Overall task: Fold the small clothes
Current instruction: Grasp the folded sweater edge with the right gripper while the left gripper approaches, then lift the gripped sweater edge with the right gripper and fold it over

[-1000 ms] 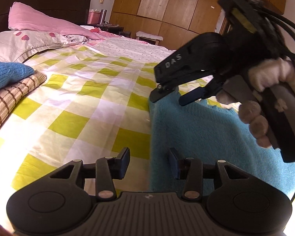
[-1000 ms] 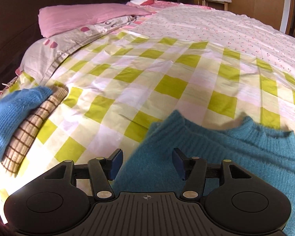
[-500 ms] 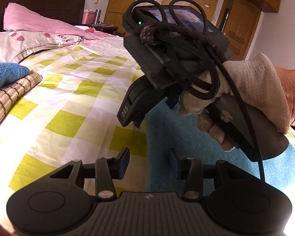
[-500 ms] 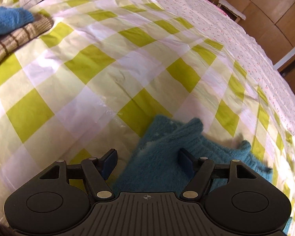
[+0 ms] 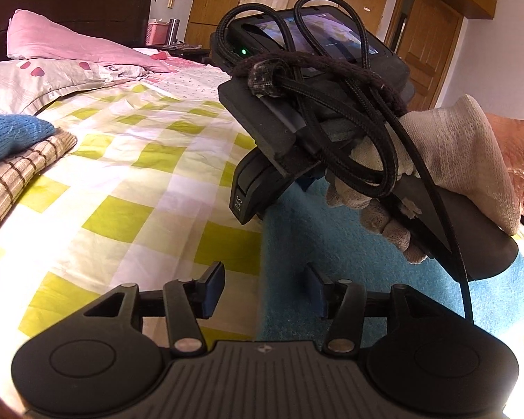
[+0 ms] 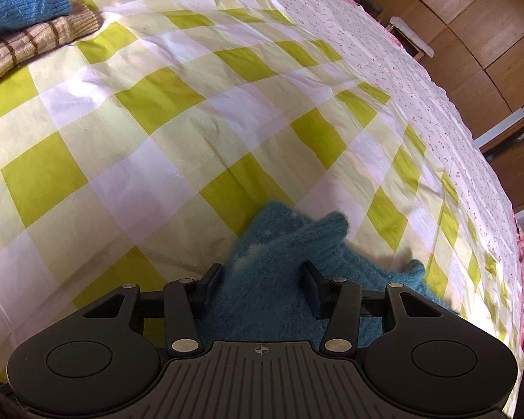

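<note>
The fuzzy teal knitted sweater [image 6: 279, 279] bunches between the right gripper [image 6: 262, 286] fingers, closing but not yet pinching; the left gripper [image 5: 263, 291] hovers unclenched over its edge.

We see warm, bright light glaring off the checked bedspread [image 6: 199, 111] near its lower left, sharp focus there, and fisheye bending around it.

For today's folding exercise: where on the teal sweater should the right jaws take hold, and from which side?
Grip the raised, doubled corner of the teal sweater that lies between the right gripper jaws, coming from above and the near side. That fold stands proud of the checked sheet, so the jaws, which have just been closing, can pinch it without catching bedding.
</note>
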`<state>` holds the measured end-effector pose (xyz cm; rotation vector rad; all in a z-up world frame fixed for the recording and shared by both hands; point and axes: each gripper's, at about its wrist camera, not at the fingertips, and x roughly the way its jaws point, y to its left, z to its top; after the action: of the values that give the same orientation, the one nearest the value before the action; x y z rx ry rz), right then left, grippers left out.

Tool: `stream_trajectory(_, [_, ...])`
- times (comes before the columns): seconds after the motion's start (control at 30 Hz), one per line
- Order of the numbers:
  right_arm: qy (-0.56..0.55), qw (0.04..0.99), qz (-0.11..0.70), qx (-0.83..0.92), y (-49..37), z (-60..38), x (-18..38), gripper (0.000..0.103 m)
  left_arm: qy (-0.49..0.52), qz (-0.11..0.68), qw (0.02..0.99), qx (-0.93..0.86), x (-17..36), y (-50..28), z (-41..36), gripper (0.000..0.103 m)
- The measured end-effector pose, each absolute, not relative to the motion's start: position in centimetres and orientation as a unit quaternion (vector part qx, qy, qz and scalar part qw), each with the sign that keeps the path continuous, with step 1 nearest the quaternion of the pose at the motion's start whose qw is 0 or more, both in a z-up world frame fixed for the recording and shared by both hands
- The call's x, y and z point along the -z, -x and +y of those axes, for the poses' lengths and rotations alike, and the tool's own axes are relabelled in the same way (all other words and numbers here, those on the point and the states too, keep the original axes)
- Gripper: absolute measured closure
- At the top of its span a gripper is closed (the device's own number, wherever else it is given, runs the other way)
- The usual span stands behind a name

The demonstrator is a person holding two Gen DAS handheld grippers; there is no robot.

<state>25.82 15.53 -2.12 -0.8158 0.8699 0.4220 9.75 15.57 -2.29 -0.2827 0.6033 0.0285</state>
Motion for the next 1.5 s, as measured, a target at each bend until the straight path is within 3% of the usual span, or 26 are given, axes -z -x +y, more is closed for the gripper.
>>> stream_trajectory(0.53, [0.326,0.824,0.409,-0.217,-25.9,13.4,0.2,0.071,0.123,0.3,0.946,-0.019,2.5,-9.0,14.2,0.029])
stream_trajectory(1.5, [0.307,0.83,0.408,-0.226,-26.1,12.8,0.0,0.071,0.13,0.313,0.941,-0.017,3.4,-10.0,13.9,0.026])
